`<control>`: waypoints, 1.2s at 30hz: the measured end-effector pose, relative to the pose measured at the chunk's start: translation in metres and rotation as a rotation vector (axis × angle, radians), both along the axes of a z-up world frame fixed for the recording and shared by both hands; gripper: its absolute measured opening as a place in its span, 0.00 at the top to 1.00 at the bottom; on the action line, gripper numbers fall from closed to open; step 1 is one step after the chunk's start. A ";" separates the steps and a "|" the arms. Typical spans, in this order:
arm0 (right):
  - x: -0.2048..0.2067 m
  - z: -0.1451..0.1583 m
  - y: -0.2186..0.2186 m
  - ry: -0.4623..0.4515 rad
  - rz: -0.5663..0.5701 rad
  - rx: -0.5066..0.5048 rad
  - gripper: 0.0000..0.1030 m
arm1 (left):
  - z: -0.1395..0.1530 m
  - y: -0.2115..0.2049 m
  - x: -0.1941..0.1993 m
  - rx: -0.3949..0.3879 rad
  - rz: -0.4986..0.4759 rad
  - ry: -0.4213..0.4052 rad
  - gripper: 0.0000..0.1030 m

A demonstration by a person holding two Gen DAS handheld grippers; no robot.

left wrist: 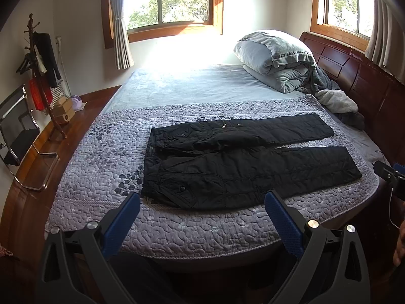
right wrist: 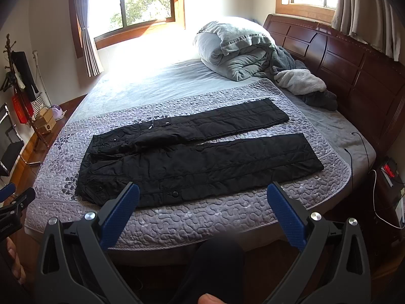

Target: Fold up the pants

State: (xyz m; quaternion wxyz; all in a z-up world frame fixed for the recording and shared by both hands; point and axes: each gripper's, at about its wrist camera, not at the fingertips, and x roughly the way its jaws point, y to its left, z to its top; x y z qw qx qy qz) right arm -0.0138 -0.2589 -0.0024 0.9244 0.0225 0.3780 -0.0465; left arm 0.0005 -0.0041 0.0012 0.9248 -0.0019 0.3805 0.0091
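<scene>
Black quilted pants (left wrist: 240, 162) lie flat on a purple quilted cover (left wrist: 101, 177), waist to the left, both legs spread apart pointing right. They also show in the right wrist view (right wrist: 197, 157). My left gripper (left wrist: 202, 200) is open and empty, held off the bed's near edge, short of the waist end. My right gripper (right wrist: 202, 192) is open and empty, held off the near edge in front of the near leg. The right gripper shows at the right edge of the left wrist view (left wrist: 389, 174); the left gripper shows at the left edge of the right wrist view (right wrist: 15, 200).
A folded grey duvet (left wrist: 276, 58) and crumpled blankets (left wrist: 336, 101) lie by the wooden headboard (left wrist: 362, 76). A chair (left wrist: 20, 136) and coat rack (left wrist: 38, 71) stand left on the wood floor. Cables (right wrist: 359, 147) and a power strip (right wrist: 388, 171) are right of the bed.
</scene>
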 end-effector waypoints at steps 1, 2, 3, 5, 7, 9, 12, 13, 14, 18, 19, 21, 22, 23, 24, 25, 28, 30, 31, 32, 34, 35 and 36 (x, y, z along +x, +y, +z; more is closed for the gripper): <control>0.000 0.001 0.000 -0.001 0.000 0.000 0.02 | 0.000 0.000 0.000 0.001 0.001 -0.001 0.03; 0.000 0.000 0.000 -0.001 0.000 -0.001 0.02 | 0.001 0.000 0.001 0.001 0.001 0.000 0.03; 0.000 0.001 0.000 -0.003 0.001 -0.001 0.02 | 0.001 0.000 0.001 0.001 0.002 0.001 0.03; 0.000 0.001 0.000 -0.005 0.001 -0.001 0.02 | 0.001 0.001 0.002 0.001 0.001 0.002 0.03; 0.001 0.001 0.000 -0.006 0.001 -0.001 0.02 | 0.001 0.002 0.002 0.003 0.001 0.003 0.03; 0.001 0.001 0.000 -0.004 0.001 -0.001 0.02 | 0.002 0.001 0.003 0.004 -0.001 0.004 0.03; 0.002 0.003 0.000 -0.003 0.002 -0.003 0.02 | 0.002 0.000 0.003 0.005 0.002 0.003 0.03; 0.002 0.003 0.000 -0.004 0.001 -0.003 0.02 | 0.002 0.000 0.003 0.006 0.003 0.001 0.03; 0.001 0.002 0.000 -0.003 0.001 -0.002 0.02 | 0.002 0.000 0.003 0.007 0.003 0.000 0.03; 0.001 0.002 0.001 -0.004 0.002 -0.004 0.02 | 0.001 -0.001 0.002 0.007 0.002 0.000 0.03; 0.001 0.002 0.000 -0.004 0.001 -0.004 0.02 | 0.001 -0.001 0.002 0.005 0.001 0.001 0.03; 0.002 0.001 0.001 -0.003 0.002 -0.006 0.02 | 0.001 0.000 0.002 0.004 0.002 0.002 0.03; 0.002 0.001 0.002 -0.003 0.002 -0.007 0.02 | 0.002 0.000 0.002 0.004 0.003 0.001 0.03; 0.002 0.001 0.002 -0.002 0.002 -0.008 0.02 | 0.002 0.001 0.002 0.004 0.003 0.000 0.03; 0.003 0.001 0.002 -0.002 0.002 -0.008 0.02 | 0.002 0.001 0.002 0.003 0.003 0.001 0.03; 0.003 0.001 0.002 -0.002 0.003 -0.007 0.02 | 0.002 0.001 0.002 0.003 0.002 0.001 0.03; 0.003 0.001 0.003 -0.003 0.005 -0.010 0.02 | 0.002 0.001 0.002 0.006 0.003 0.000 0.03; 0.004 0.001 0.003 -0.003 0.005 -0.009 0.02 | 0.002 0.001 0.003 0.006 0.004 0.001 0.03; 0.003 0.001 0.003 -0.004 0.005 -0.011 0.02 | 0.002 0.002 0.003 0.006 0.003 0.001 0.03; 0.003 0.001 0.003 -0.004 0.005 -0.012 0.02 | 0.002 0.002 0.003 0.006 0.002 0.002 0.03; 0.003 0.001 0.003 -0.003 0.004 -0.010 0.02 | 0.002 0.002 0.003 0.008 0.002 0.002 0.03; 0.003 0.001 0.002 -0.002 0.005 -0.011 0.02 | 0.002 0.002 0.003 0.007 0.002 0.002 0.03; 0.003 0.000 0.002 -0.002 0.005 -0.012 0.02 | 0.002 0.002 0.003 0.007 0.002 0.002 0.03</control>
